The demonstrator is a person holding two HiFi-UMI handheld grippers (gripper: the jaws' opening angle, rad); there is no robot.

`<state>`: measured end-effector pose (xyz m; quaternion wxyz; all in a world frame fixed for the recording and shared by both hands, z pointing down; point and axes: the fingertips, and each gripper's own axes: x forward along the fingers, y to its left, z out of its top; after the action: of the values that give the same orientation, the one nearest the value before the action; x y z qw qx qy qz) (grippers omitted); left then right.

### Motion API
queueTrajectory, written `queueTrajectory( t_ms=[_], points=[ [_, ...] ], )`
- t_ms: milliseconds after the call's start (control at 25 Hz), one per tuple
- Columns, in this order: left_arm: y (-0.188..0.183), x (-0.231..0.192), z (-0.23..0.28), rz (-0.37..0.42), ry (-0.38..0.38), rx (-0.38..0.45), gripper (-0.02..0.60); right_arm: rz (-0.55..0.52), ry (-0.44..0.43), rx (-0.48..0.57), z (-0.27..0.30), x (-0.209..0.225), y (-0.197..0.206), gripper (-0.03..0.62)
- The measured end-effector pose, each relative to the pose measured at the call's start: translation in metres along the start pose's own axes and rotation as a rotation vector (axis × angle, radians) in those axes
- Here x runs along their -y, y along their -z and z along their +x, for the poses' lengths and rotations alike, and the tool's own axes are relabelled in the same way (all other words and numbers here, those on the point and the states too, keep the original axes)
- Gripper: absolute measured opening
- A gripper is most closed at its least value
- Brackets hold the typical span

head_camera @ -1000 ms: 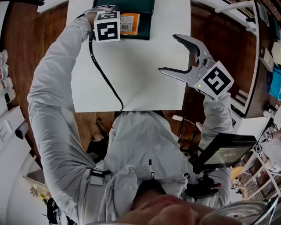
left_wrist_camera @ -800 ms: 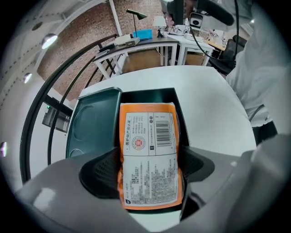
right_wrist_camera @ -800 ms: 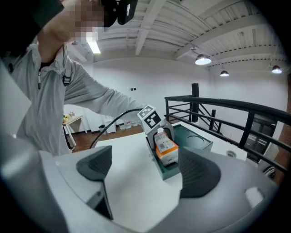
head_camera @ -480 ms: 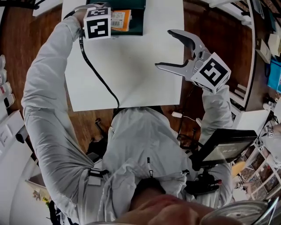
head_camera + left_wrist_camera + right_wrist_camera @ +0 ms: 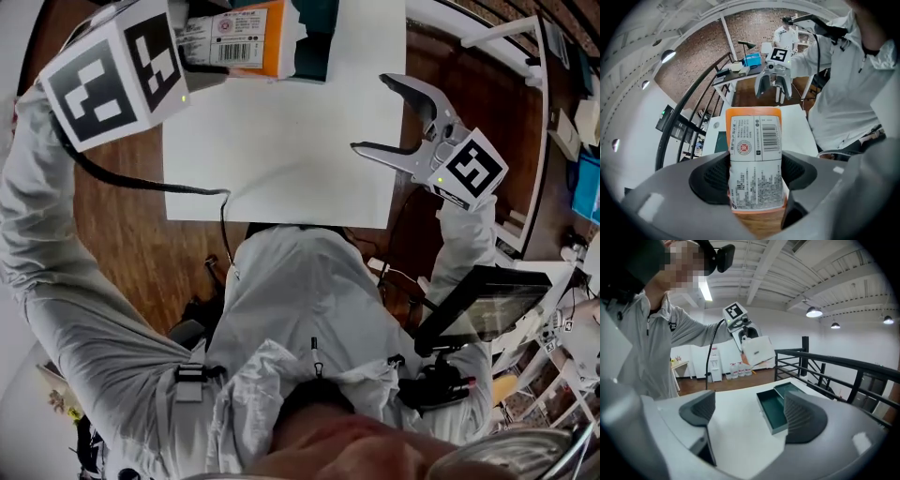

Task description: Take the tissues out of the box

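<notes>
My left gripper (image 5: 753, 171) is shut on an orange-and-white tissue pack (image 5: 754, 154), gripped at its sides with the printed label facing up. In the head view the pack (image 5: 234, 37) hangs high above the table's far edge, beside the marker cube (image 5: 112, 70). The open green box (image 5: 319, 33) lies on the white table (image 5: 281, 141) at the far side; in the right gripper view the box (image 5: 776, 406) shows an empty inside. My right gripper (image 5: 375, 112) is open over the table's right part, holding nothing.
A black cable (image 5: 141, 183) trails from the left gripper over the table's near left corner. Wooden floor surrounds the table. A black railing (image 5: 825, 366) runs behind the box, and desks with clutter (image 5: 572, 122) stand to the right.
The left gripper has risen from the green box toward the camera and to the left, carrying the tissue pack up with it. The right gripper has hardly moved.
</notes>
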<state>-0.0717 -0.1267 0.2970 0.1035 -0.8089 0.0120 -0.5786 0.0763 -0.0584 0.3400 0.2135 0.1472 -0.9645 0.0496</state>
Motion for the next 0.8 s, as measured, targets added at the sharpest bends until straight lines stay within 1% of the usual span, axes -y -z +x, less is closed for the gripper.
queueTrajectory(
  t_ms=[40,120,200,280,400,480,560,680,720,800],
  points=[
    [-0.001,0.014,0.003,-0.014,0.021,0.006,0.328,-0.003,-0.008,-0.002,0.001,-0.004,0.002,0.453],
    [0.005,0.048,0.036,-0.049,0.094,-0.003,0.328,0.001,-0.026,-0.012,0.004,-0.012,0.011,0.453],
    [0.016,0.083,0.089,-0.073,0.183,-0.034,0.328,0.025,-0.036,-0.022,0.005,-0.016,0.020,0.453],
    [0.025,0.109,0.146,-0.081,0.246,-0.055,0.328,0.050,-0.039,-0.023,0.005,-0.019,0.026,0.453],
    [0.031,0.129,0.216,-0.071,0.266,-0.060,0.330,0.063,-0.044,-0.028,0.004,-0.023,0.029,0.453],
    [0.038,0.147,0.251,-0.085,0.311,-0.081,0.330,0.067,-0.045,-0.035,0.003,-0.027,0.028,0.453],
    [0.040,0.156,0.265,-0.101,0.342,-0.086,0.332,0.072,-0.043,-0.045,0.000,-0.030,0.028,0.453],
    [0.040,0.151,0.264,-0.103,0.351,-0.086,0.343,0.079,-0.038,-0.059,-0.003,-0.031,0.032,0.453],
    [0.041,0.148,0.261,-0.116,0.344,-0.086,0.355,0.078,-0.038,-0.061,-0.004,-0.032,0.034,0.453],
    [0.041,0.134,0.250,-0.169,0.303,-0.073,0.384,0.081,-0.042,-0.056,-0.004,-0.033,0.035,0.453]
  ],
)
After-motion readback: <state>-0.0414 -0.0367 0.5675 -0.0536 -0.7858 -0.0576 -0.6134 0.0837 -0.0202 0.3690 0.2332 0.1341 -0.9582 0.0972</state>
